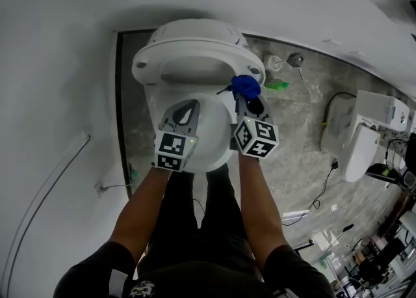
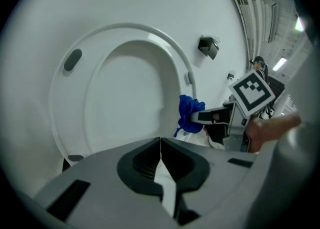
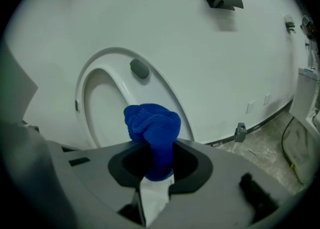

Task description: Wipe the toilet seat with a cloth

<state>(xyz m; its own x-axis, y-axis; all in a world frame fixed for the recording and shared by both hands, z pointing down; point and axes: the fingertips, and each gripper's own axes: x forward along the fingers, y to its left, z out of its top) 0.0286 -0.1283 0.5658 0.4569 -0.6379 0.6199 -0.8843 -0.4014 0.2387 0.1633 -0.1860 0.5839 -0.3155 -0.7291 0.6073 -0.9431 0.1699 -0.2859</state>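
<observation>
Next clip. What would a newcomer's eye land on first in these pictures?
The bunched bright blue cloth stands out first, clamped in the right tool at the right side of the white porcelain toilet, which fills the middle of the head view with its seat lifted upright. Beside the right tool, the left tool is shut with nothing in it.

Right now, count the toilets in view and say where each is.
2. One toilet stands at the centre, against the wall; a second toilet stands off to the right on the grey floor. Others may be hidden.
</observation>
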